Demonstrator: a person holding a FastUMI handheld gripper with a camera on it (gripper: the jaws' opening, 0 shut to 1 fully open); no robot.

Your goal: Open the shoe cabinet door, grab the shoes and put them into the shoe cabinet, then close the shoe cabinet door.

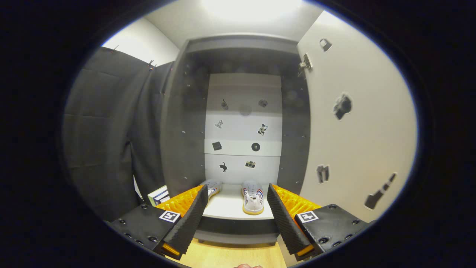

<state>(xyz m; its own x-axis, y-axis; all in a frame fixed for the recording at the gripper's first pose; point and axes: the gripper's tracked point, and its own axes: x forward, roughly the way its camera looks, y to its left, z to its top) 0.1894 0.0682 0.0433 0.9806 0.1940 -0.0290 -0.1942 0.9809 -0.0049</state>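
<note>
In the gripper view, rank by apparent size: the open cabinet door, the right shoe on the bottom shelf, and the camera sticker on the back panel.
1. Cabinet door, largest, though it is also nearest.
2. Right shoe.
3. Camera sticker, smallest.
The gripper is open, holding nothing.

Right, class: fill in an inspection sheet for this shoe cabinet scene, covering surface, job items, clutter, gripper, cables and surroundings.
Surface: pale wooden floor in front of the cabinet.
Job's things: shoe cabinet with its door swung open on the right; two shoes on the bottom shelf, toes facing out.
Clutter: small box on the floor left of the cabinet.
Gripper: gripper open, holding nothing, fingers just ahead of the shelf.
Cables: nothing seen.
Surroundings: black cloth wall at left; stickers on the cabinet's back panel and door.
</note>
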